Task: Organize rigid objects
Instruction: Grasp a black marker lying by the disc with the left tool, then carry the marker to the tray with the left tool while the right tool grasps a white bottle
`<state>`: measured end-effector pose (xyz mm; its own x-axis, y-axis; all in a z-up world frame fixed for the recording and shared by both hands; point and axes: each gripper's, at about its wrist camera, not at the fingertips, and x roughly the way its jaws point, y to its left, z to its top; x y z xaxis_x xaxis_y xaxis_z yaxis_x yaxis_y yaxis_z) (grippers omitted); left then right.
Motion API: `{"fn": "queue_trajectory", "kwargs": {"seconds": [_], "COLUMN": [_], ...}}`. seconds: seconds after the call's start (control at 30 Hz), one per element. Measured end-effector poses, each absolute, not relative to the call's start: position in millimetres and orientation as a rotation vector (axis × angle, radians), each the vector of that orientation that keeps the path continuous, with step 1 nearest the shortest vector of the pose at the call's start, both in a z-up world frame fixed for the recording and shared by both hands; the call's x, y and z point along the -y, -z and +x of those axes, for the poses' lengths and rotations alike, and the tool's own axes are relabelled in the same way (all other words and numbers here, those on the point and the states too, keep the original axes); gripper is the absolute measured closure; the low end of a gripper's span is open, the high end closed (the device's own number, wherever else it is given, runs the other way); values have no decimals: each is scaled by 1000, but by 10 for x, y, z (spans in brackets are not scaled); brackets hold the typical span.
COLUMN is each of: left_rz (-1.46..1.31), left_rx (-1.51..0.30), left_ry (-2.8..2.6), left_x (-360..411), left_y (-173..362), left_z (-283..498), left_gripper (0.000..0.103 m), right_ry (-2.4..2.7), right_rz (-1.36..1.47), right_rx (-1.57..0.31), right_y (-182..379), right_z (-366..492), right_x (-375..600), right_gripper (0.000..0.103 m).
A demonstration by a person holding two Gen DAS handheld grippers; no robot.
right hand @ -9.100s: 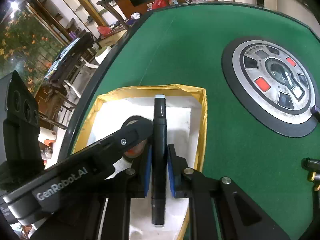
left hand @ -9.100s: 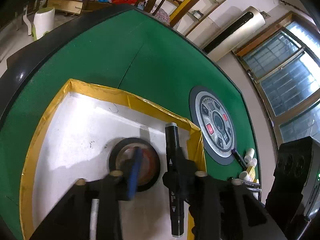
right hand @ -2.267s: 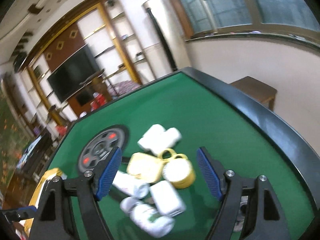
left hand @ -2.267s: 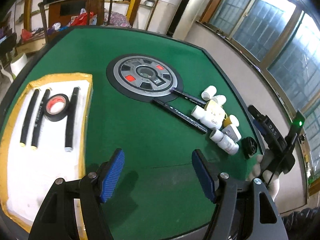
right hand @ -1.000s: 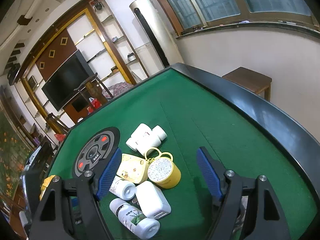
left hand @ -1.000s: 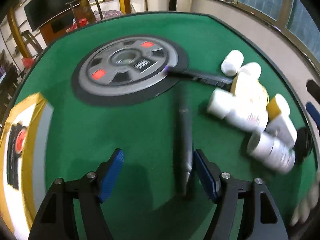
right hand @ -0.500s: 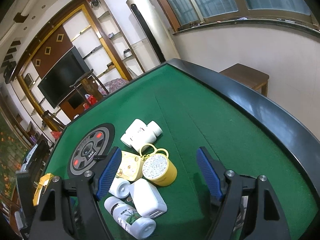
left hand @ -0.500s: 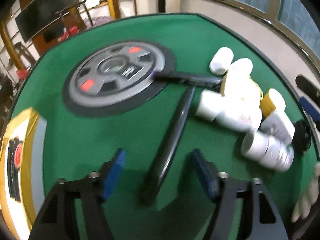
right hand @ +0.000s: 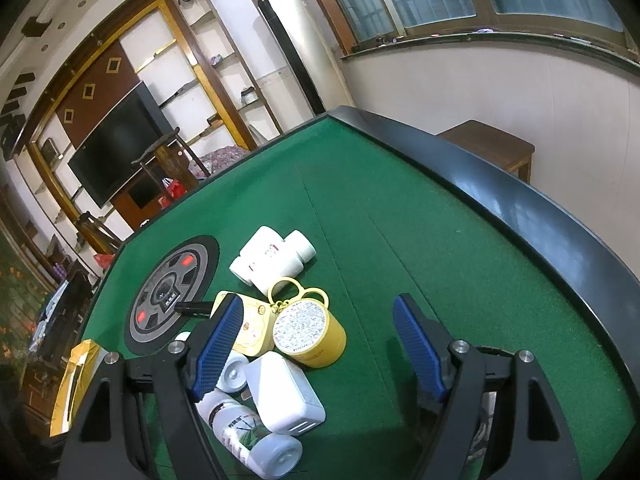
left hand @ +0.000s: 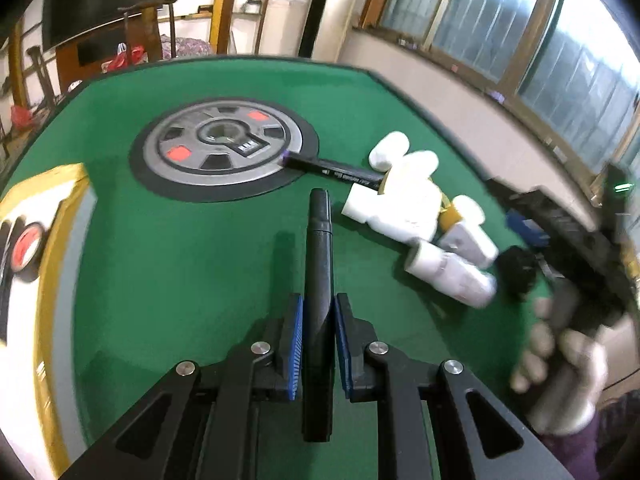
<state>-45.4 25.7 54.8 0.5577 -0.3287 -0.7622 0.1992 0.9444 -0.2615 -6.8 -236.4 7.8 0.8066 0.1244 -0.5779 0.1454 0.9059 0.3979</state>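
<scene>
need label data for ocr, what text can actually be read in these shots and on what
Nothing reads cleanly.
White bottle: green and red print, too small to read.
Yellow tin: fine print on its lid, too small to read.
Marker on the table: white marks, blurred.
Round panel: small display, unreadable.

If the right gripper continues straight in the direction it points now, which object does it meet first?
Probably the yellow round tin, lying just ahead between the open blue pads of the right gripper. Depth is unclear; the white charger block lies nearer but lower left.

Black gripper [left hand: 319, 344] frames — blue ribbed pads [left hand: 295, 346], silver screws [left hand: 260, 347]
</scene>
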Motion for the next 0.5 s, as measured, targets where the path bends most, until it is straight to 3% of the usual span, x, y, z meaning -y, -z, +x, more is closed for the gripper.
{"fn": "queue_trajectory", "kwargs": {"seconds": [0.27,0.5], "left_rz": [-273,-349], "left_rx": [-839,-839], "left_ry": [379,397], "left_x": [-666,-986], "left_y": [-890,-845], "left_z": [-1120,-1218], "left_gripper": [88,88], "right_ry": [-10,-294], "right_rz": [475,114], "right_rx": [-606,-711], "right_y": [-159,-432], "right_z": [-204,-446], "right_x": [2432,1702], "right_gripper": [26,26]}}
